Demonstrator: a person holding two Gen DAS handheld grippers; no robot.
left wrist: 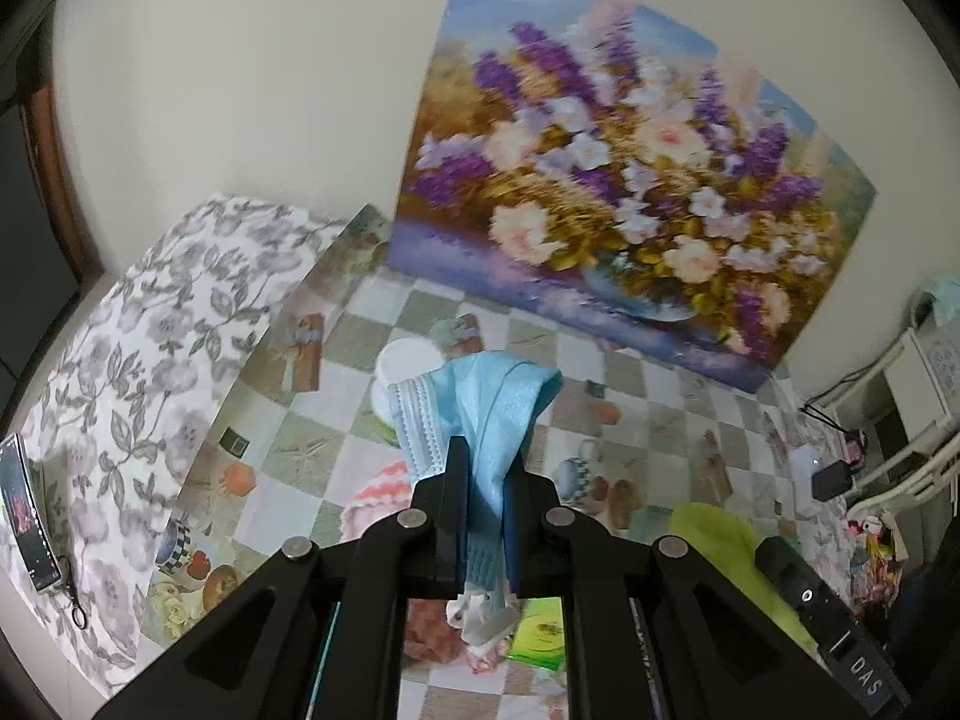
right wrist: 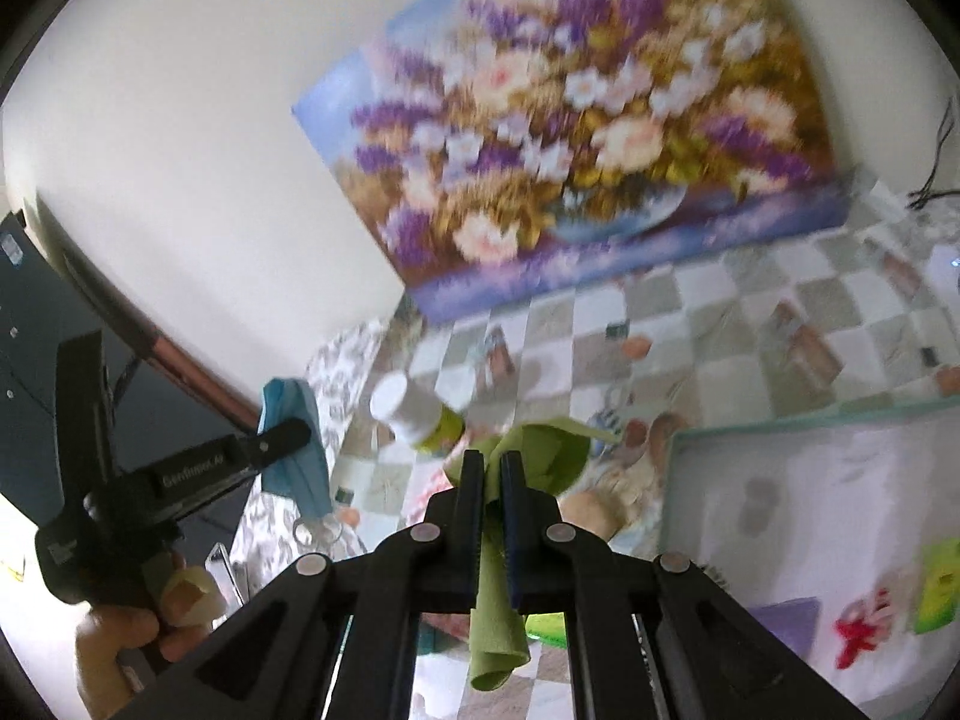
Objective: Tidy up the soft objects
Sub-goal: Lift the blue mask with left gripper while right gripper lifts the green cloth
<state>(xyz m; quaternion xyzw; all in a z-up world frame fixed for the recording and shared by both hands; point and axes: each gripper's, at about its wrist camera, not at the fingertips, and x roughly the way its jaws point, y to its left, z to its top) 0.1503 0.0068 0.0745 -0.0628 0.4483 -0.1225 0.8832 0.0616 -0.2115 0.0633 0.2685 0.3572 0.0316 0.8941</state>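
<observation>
Nearest the left wrist lens, the left claw (left wrist: 485, 468) is clamped on a light blue face mask (left wrist: 486, 402), whose pleated body bunches above the fingertips while its white ear loops trail down between the fingers toward the camera. Nearest the right wrist lens, the right claw (right wrist: 492, 468) pinches a green cloth (right wrist: 540, 450); part of the cloth fans out past the tips and a rolled tail hangs down behind them.

Both claws are raised over a checkered surface (left wrist: 630, 372), and a flower painting (left wrist: 618, 180) leans against the wall at its far edge. A white-capped bottle (left wrist: 399, 372) lies on the surface just behind the mask.

Only the left view shows a pink and white knitted item (left wrist: 375, 495) on the surface just left of the claw, a green packet (left wrist: 540, 636) seen between the fingers, and the grey floral fabric (left wrist: 144, 360) spreading to the left.

Only the right view shows a pale box (right wrist: 810, 510) at the right, holding a red and white item (right wrist: 864, 624) and a green packet (right wrist: 936, 585). It also shows the left claw (right wrist: 294, 429) from the side, the mask (right wrist: 294, 450) draped around its tips, with the person's hand (right wrist: 138, 624) on the handle. The right view is blurred.
</observation>
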